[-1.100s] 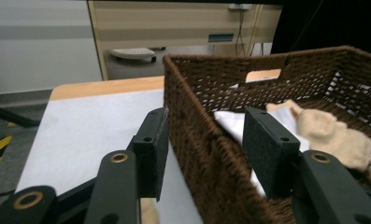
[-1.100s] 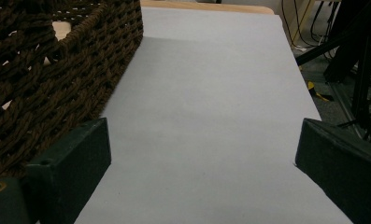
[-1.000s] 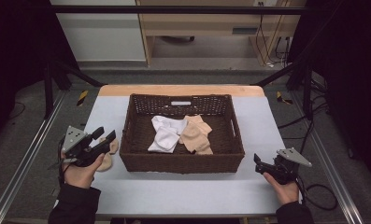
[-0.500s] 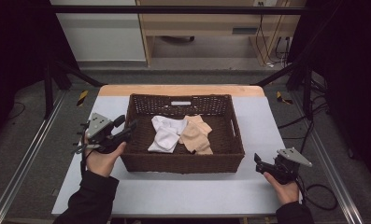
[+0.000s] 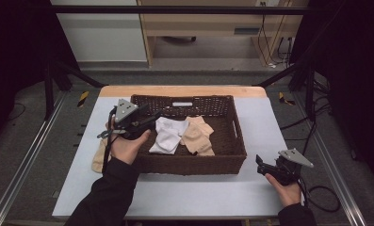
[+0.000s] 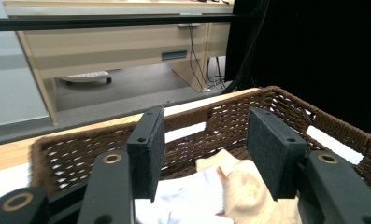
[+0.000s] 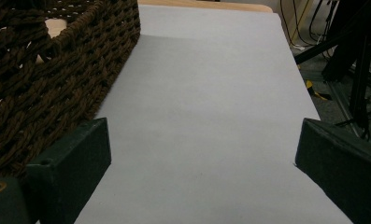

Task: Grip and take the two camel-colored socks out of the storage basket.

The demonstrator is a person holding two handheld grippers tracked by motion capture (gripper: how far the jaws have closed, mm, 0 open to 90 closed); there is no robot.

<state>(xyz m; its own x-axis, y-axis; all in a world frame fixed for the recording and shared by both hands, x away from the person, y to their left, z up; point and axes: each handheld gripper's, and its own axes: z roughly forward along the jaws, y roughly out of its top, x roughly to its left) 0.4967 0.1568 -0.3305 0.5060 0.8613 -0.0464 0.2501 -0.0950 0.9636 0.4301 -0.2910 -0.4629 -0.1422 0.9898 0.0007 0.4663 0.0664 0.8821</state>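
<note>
A brown wicker basket [image 5: 189, 162] stands mid-table with a white sock [image 5: 168, 136] and a tan sock [image 5: 199, 136] inside. Another tan sock [image 5: 100, 155] lies on the table left of the basket. My left gripper [image 5: 152, 120] hovers over the basket's left rim, open and holding nothing. In the left gripper view its jaws [image 6: 206, 140] frame the white sock [image 6: 188, 196] and the tan sock [image 6: 251, 191] below. My right gripper [image 5: 261, 163] rests low at the front right, open, beside the basket's corner. In the right gripper view, the right gripper [image 7: 202, 158] is spread wide over bare table.
The white table top [image 5: 264, 122] has free room right of the basket and along the front edge. The basket's woven wall [image 7: 57, 70] is close on the right gripper's left. Dark frame posts and cables [image 5: 316, 94] stand off the table's right side.
The left hand lifted its gripper from the table beside the loose tan sock and carried it right, over the basket's left rim. The right gripper stayed put.
</note>
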